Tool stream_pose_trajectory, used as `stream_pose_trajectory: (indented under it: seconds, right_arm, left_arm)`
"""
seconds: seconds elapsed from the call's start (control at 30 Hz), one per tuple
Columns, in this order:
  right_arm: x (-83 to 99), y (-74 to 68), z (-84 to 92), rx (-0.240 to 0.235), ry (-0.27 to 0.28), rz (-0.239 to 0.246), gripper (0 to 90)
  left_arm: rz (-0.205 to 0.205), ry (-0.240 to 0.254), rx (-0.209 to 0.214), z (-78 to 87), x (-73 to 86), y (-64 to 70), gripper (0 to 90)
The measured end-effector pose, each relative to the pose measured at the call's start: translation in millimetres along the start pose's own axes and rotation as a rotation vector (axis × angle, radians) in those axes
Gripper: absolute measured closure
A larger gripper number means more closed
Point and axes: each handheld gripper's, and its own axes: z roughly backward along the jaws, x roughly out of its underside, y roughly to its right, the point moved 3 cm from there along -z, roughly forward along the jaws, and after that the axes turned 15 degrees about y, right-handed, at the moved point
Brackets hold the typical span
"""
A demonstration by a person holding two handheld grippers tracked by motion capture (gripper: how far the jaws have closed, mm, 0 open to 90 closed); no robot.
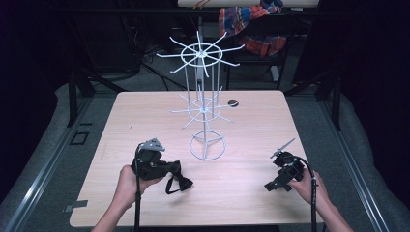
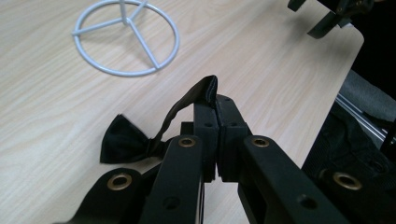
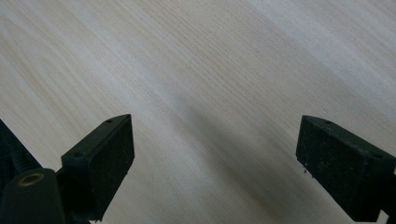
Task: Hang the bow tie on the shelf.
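While the left gripper [image 1: 170,170] pinches the bow tie [image 1: 180,182] strap at seven o'clock on the table [image 1: 251,125], lift gently toward the wire rack [image 1: 204,108] at twelve. The right gripper [image 3: 215,158], jaws wide apart at four o'clock, could steady the loop.

Plaid cloth [image 1: 251,21] drapes a chair beyond the table [image 1: 145,111].

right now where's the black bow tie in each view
High view: the bow tie lies low and left of centre, beside the left gripper.
Left gripper view: lower left, its strap pinched in the shut jaws.
Right gripper view: not in it.
Shared landmark: the white rack's ring base.
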Motion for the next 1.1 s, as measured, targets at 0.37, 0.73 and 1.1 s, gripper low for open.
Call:
stream_pose_trajectory:
  seconds: [0.37, 0.73, 1.1]
  right_arm:
    - [0.1, 0.9, 1.1, 0.004, -0.008, 0.007, 11.2]
    - [0.2, 1.2, 1.1, 0.006, -0.009, 0.006, 11.3]
    - [0.6, 1.6, 0.5, 0.009, -0.009, 0.002, 11.2]
  left_arm:
    - [0.022, 0.02, -0.045, 10.6, -2.7, -15.3, 88.9]
    - [0.044, 0.048, -0.082, 17.9, -7.1, -28.7, 88.9]
    - [0.06, 0.078, -0.12, 19.6, -13.6, -42.1, 88.9]
